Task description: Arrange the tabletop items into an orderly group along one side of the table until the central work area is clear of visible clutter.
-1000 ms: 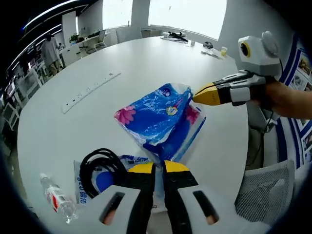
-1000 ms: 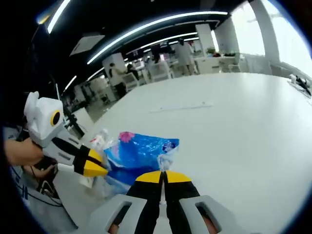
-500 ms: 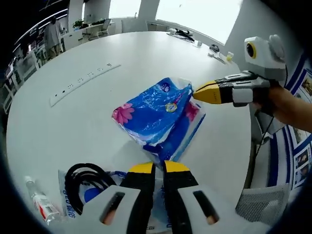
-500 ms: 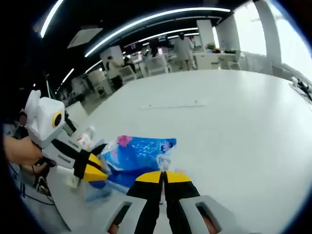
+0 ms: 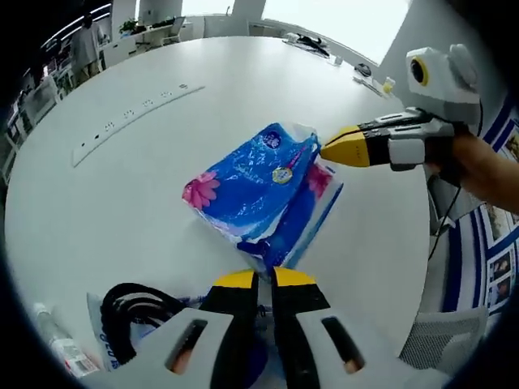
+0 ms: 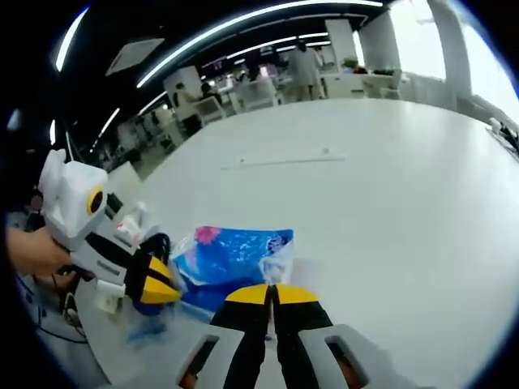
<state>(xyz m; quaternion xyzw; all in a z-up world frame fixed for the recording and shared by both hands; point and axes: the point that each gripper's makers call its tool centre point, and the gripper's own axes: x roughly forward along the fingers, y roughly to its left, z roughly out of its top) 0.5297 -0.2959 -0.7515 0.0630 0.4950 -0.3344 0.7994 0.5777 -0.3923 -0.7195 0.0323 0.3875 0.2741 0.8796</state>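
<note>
Both grippers pinch tissue pack [image 5: 259, 182] (edges)

water bottle [image 5: 57, 344] half cut off by the view's edge

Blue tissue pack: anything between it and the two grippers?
Nothing visible. The left gripper is shut on the near edge of the blue tissue pack, and the right gripper is shut on its far corner. A black cable coil lies beside the left gripper.
</note>
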